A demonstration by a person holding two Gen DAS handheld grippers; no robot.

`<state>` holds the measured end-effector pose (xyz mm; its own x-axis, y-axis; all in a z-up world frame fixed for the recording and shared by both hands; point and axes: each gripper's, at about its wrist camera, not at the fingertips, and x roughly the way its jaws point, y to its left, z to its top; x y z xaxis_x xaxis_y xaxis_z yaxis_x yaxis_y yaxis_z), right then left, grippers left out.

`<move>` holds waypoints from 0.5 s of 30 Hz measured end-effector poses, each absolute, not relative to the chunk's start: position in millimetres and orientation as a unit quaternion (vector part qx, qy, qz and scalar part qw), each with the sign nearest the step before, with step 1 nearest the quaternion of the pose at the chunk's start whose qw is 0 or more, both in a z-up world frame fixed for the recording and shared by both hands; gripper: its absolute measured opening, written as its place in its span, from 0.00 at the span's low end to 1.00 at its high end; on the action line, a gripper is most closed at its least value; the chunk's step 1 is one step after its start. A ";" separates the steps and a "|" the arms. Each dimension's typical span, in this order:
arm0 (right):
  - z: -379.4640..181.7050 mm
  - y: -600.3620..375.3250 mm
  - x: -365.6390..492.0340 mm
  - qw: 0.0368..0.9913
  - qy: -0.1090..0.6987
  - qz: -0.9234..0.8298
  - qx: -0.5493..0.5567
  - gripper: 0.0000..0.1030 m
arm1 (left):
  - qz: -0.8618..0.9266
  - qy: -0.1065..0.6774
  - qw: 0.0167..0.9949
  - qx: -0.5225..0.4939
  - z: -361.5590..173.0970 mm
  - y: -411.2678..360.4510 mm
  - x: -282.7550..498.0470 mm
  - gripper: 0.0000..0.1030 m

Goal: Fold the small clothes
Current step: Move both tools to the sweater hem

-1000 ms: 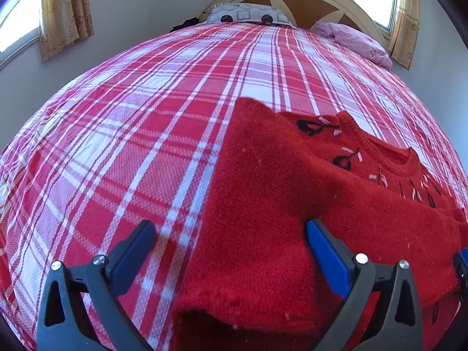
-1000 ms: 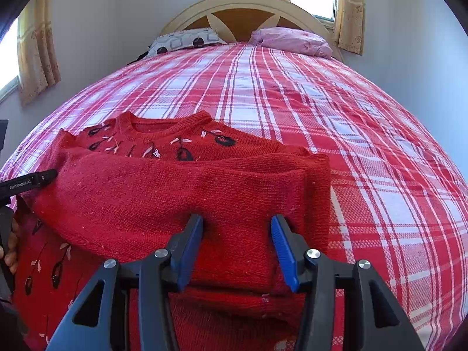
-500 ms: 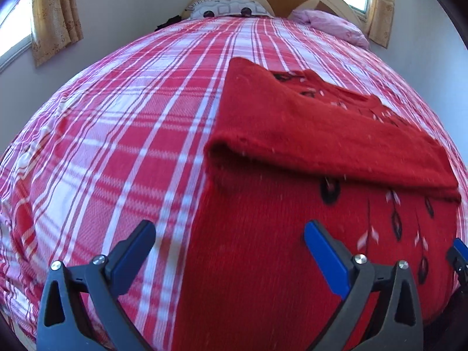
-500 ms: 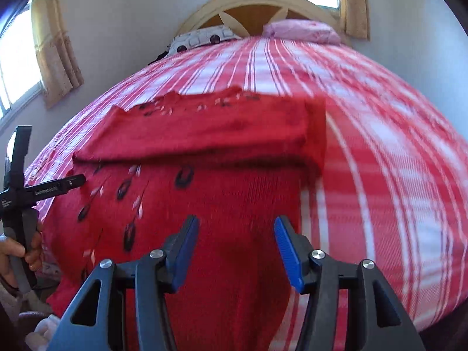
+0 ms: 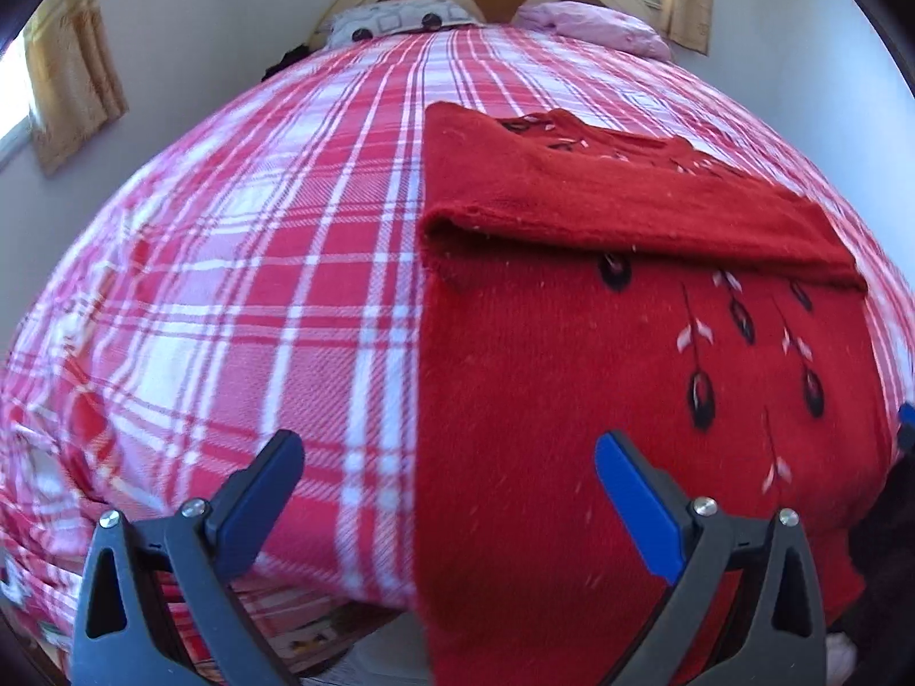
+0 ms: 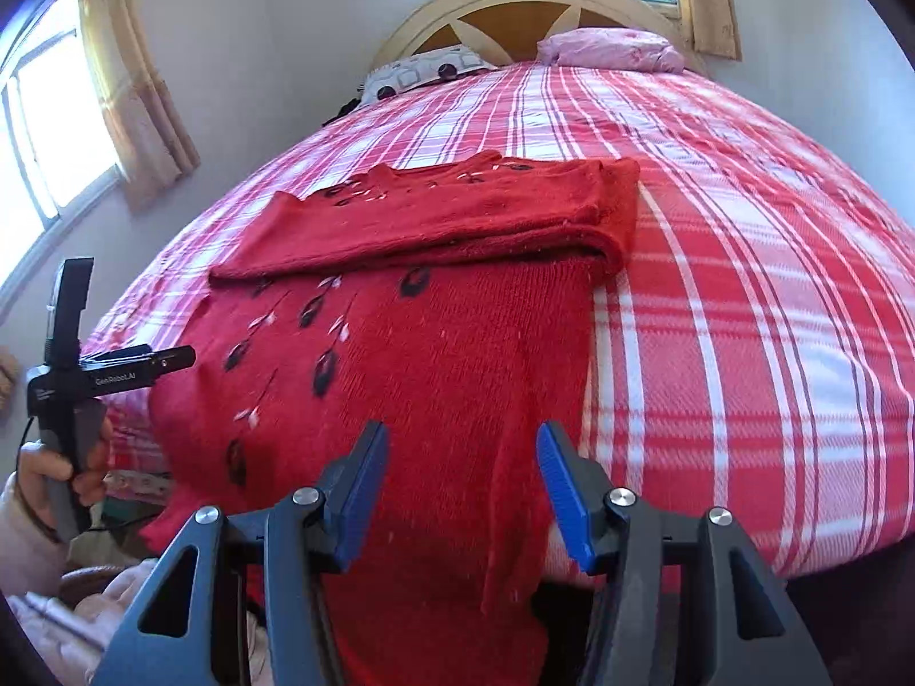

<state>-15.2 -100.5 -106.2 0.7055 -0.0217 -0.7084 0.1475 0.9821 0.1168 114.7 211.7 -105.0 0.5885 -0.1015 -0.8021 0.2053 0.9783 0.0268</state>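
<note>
Bedroom, bed with red-white plaid cover (image 5: 274, 297), curtained windows on the walls. Nearest: left gripper (image 5: 446, 477) spread wide and empty, straddling the sweater's left edge where it meets plaid. Right gripper (image 6: 460, 471) parted to a medium gap, also empty, over the right part of the hem.

Red knit sweater (image 5: 572, 400) lies front-up at the near edge of the bed, hem hanging off the edge toward the camera. Further up, both sleeves (image 6: 434, 223) are folded flat across the chest, black-and-white leaf pattern showing below the fold. Far end: headboard (image 6: 514, 17), patterned pillow (image 5: 400, 23) left, pink pillow (image 5: 595, 26) right.

Change: a second ago both grippers sat low over the folded sleeve band, right one narrow and close to the cloth. Since then both have pulled back toward the near edge, and the hem now sits under them; the left one was already wide. Reads as sleeve fold done and released.

Likely next: grab hem corners, fold bottom up to the collar. Hem sags off the edge, so the grab may catch one layer only.
</note>
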 end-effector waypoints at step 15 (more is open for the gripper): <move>-144.4 -102.0 -100.8 0.876 0.458 -0.063 0.136 0.54 | -0.157 0.443 0.878 0.094 -102.1 207.2 84.1 1.00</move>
